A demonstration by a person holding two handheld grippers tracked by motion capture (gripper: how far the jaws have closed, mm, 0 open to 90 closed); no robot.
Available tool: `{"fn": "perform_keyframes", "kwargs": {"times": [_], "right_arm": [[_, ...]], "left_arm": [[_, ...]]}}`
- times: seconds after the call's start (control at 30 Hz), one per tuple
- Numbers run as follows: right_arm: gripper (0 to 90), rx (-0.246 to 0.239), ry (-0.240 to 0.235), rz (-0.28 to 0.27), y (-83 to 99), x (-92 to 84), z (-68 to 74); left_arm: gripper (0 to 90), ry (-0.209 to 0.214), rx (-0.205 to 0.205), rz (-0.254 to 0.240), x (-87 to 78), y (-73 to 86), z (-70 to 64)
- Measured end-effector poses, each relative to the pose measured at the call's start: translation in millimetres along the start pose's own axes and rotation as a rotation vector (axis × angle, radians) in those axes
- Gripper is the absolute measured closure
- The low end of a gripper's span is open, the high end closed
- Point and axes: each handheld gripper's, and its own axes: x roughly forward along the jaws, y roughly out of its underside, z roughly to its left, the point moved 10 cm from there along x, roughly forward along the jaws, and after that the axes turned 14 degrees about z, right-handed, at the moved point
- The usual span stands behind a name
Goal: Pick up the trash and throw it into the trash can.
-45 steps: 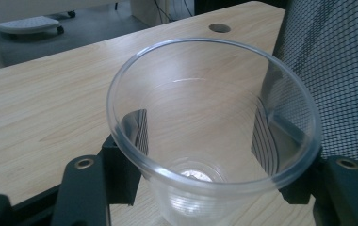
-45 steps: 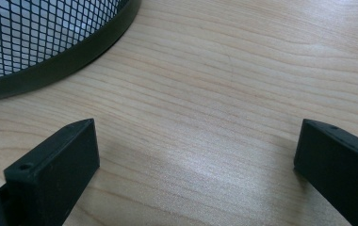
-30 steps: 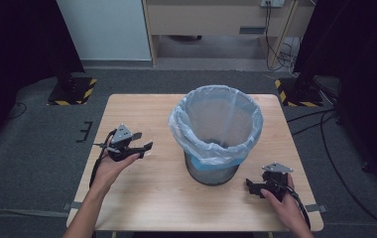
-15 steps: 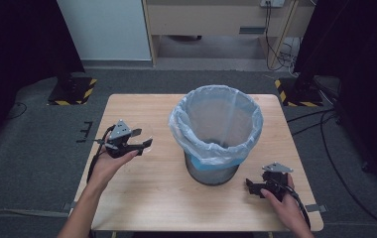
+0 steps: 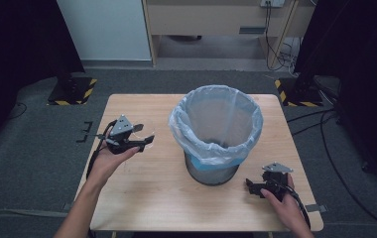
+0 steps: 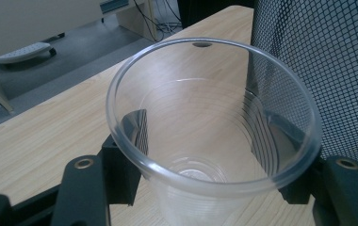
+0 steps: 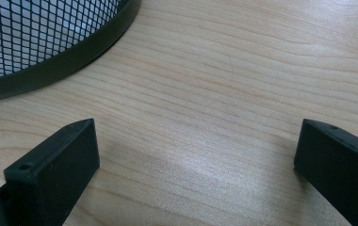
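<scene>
Clear plastic fills the space between the jaws of my left gripper point(image 6: 215, 188): a see-through cup point(image 6: 213, 141) with a rolled rim, clamped by its side walls, one black jaw pressing on each flank. Its mouth faces my camera, so I look straight down into it, past the ridged walls to the base. From above, the cup point(image 5: 146, 140) is a faint glint at the tip of my left gripper point(image 5: 144, 142), raised off the wooden table point(image 5: 142, 198) in my left hand point(image 5: 108, 161).

Just beyond the cup, on the side my jaws point toward, stands the black mesh waste bin point(image 6: 328, 70); in the left gripper view its wire wall rises close behind the cup's far edge, near but not touching as far as I can tell. Seen from above, the bin point(image 5: 215, 134) sits between my two tools, lined with a pale blue bag point(image 5: 196, 148) folded over its rim.

My right gripper point(image 5: 254, 187) sits low by the table near the bin's base, in my right hand point(image 5: 283, 203). Its jaws stand wide apart with bare wood point(image 7: 215, 117) between them and nothing in them. The bin's dark bottom ring point(image 7: 73, 56) lies ahead of that left jaw, apart from it.
</scene>
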Motion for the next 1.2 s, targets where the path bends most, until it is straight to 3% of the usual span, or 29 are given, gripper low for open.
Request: {"fn": "perform_keyframes", "kwargs": {"times": [0.43,0.53,0.8,1.1,1.2], "right_arm": [[0.6,-0.004,-0.001,0.000,0.0,0.0,0.1],[0.6,-0.004,-0.001,0.000,0.0,0.0,0.1],[0.6,-0.004,-0.001,0.000,0.0,0.0,0.2],[0.6,-0.006,-0.002,0.000,0.0,0.0,0.3],[0.6,-0.007,-0.003,-0.001,-0.1,0.0,0.4]], "left_arm": [[36.3,0.004,0.004,-0.017,-6.9,-7.5,-1.3],[36.0,0.010,0.032,-0.014,-12.9,-16.2,0.4],[35.7,0.019,0.058,0.002,-20.2,-33.3,4.9],[35.4,0.036,0.058,-0.011,-32.9,-48.3,7.4],[35.3,0.067,0.061,-0.025,-35.6,-57.6,9.1]]}}
